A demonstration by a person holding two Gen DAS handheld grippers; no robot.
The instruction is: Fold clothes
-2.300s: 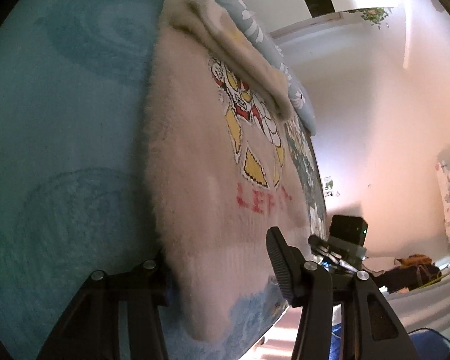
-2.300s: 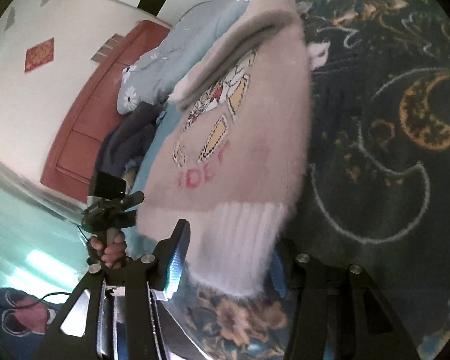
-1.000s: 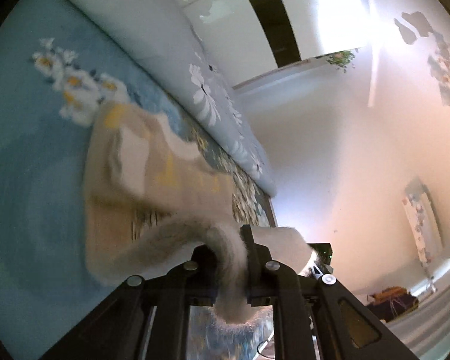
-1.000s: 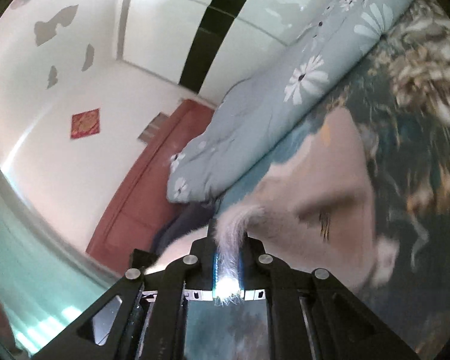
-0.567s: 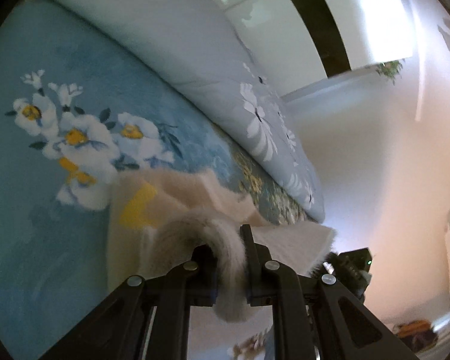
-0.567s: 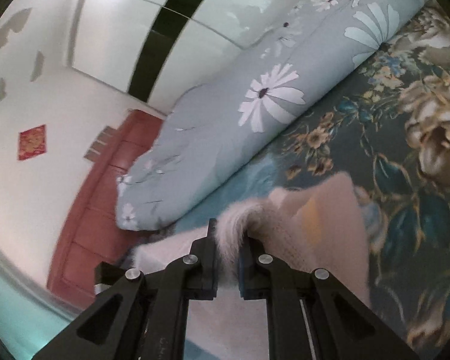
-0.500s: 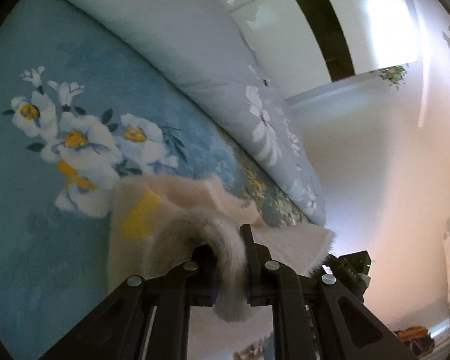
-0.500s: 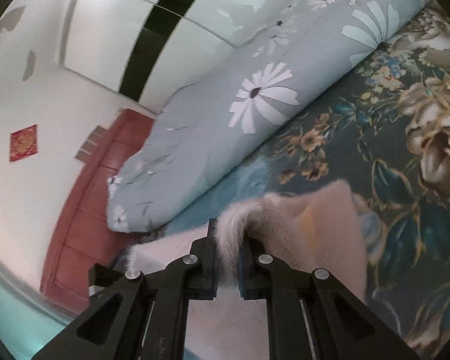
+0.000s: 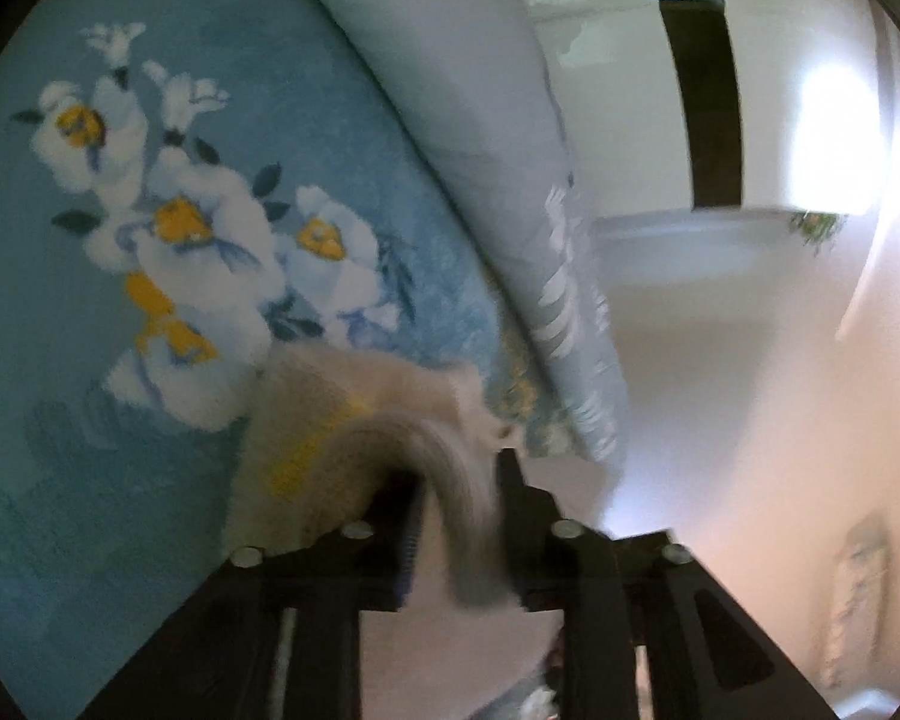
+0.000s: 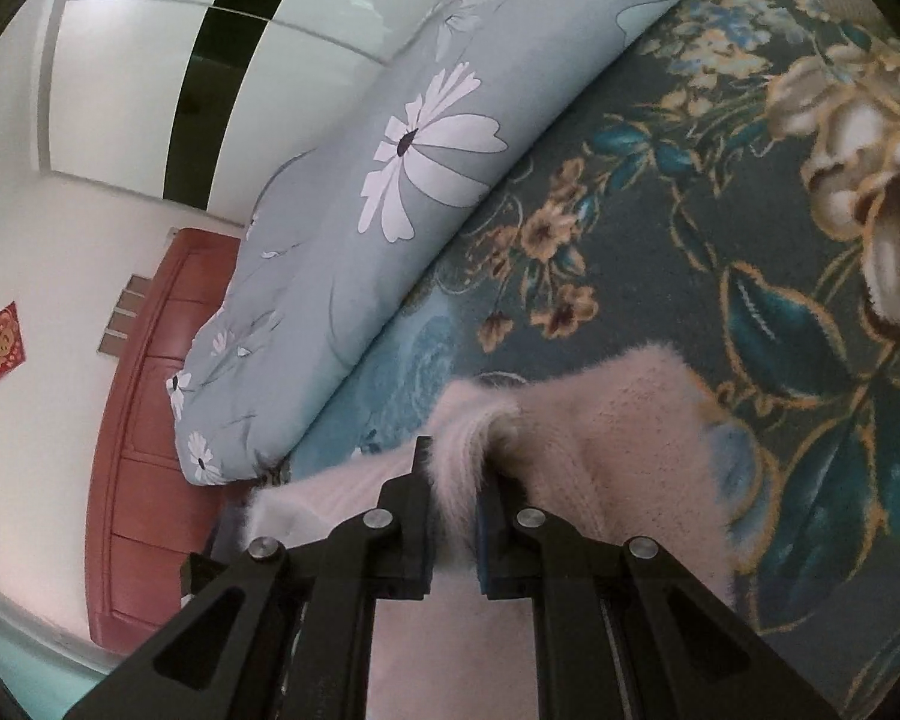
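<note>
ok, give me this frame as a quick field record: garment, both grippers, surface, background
garment: fuzzy pale pink sweater, lying on the bed, its near edge lifted
left gripper: jaws slightly parted, sweater edge between them; grip unclear, view is blurred
right gripper: jaws shut on a ribbed fold of the sweater
surface: floral bed cover, teal on the right view, light blue with white flowers on the left view
behind the sweater: rolled grey-blue duvet with daisy print
background: red-brown wooden door

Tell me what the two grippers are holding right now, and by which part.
Both hold the fuzzy pink sweater: the right gripper and the left gripper each pinch a fold of its edge; which edge cannot be told.
</note>
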